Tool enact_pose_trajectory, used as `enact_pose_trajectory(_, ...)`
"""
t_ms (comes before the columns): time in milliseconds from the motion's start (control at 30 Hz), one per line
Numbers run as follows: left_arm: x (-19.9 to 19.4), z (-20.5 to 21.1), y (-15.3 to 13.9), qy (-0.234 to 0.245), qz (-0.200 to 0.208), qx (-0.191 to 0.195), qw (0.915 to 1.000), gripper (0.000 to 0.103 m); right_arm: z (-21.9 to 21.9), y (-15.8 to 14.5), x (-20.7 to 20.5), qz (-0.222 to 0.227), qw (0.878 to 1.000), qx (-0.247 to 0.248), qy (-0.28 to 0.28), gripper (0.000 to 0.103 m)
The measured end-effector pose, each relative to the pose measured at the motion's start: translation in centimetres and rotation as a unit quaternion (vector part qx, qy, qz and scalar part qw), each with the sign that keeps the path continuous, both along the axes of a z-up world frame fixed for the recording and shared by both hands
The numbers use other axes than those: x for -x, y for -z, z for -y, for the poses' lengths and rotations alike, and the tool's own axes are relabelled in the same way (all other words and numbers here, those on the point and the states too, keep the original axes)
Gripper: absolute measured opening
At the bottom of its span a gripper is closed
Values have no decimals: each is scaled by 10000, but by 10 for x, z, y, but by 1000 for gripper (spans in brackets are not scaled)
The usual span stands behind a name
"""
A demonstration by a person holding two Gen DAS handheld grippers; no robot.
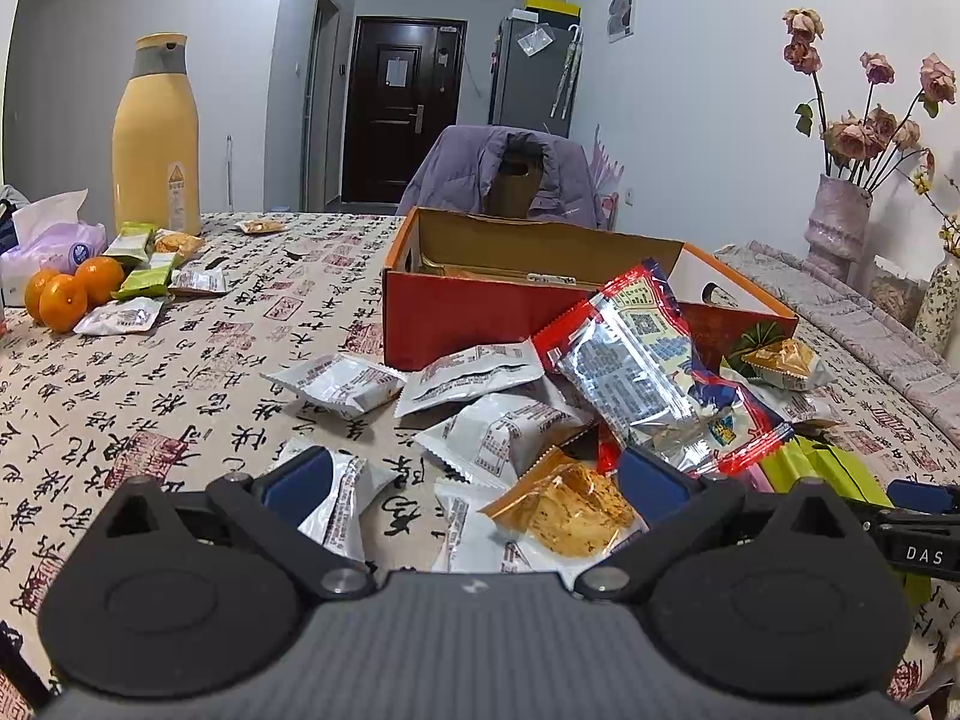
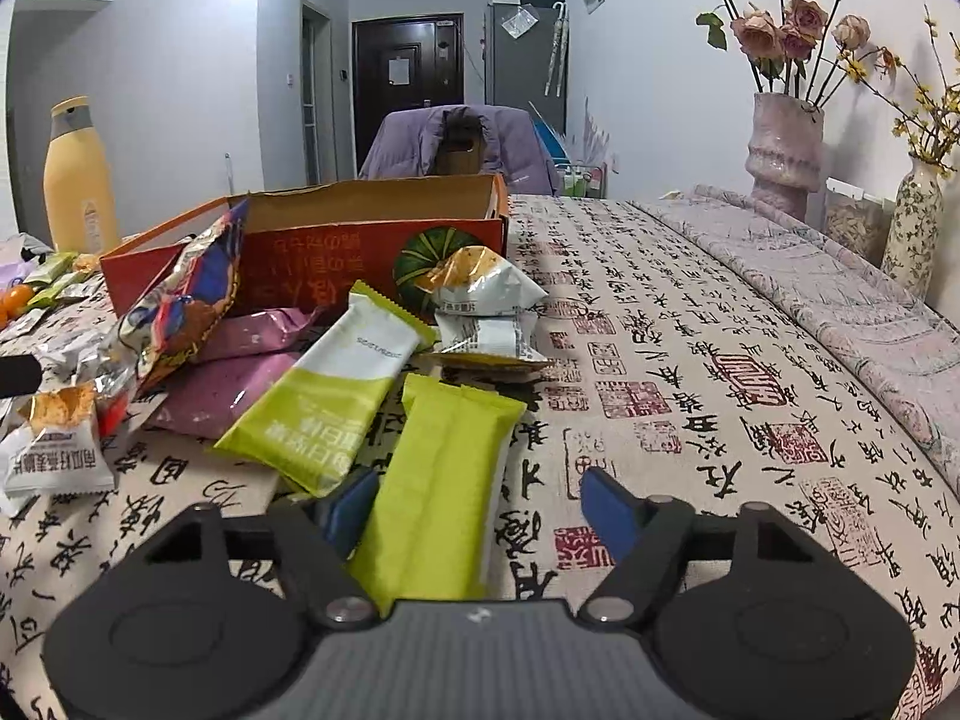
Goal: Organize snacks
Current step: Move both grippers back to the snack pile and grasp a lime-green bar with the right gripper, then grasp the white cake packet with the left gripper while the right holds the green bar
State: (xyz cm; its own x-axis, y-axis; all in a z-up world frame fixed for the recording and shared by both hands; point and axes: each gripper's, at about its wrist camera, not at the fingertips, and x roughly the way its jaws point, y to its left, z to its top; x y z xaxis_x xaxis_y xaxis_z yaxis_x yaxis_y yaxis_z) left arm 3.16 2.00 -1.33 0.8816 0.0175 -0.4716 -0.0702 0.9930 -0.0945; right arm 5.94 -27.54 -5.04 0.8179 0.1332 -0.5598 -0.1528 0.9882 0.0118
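Black tongs (image 1: pixel 474 474) — blue pads (image 2: pixel 609 507).

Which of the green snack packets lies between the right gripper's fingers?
The plain lime-green packet, lying between the open right gripper. The green-and-white packet lies farther left, beyond the fingers.

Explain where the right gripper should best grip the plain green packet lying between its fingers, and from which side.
Grip the green packet across its narrow width near the close end, coming straight forward and low. It lies flat, lengthwise between the open right gripper, already flanked by both fingers, probably needing only closure.
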Motion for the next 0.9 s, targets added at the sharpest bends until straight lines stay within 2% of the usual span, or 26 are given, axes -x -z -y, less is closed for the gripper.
enact_pose_trajectory(100, 1, 1, 0, -8, -9, -21, 10000, 103, -1, -1, 3, 20, 9998, 23, -201, 59)
enact_pose_trajectory(200, 2, 1, 0, -34, -36, -41, 10000, 103, -2, -2, 7, 28, 9993, -13, -363, 39)
enact_pose_trajectory(467, 3, 1, 1, -91, -147, -64, 9998, 103, 2, -4, 12, 115, 9991, -216, -354, 35)
enact_pose_trajectory(900, -2, 7, 11, 63, -562, -71, 9984, 103, 12, -16, 19, 456, 9971, -518, -329, 34)
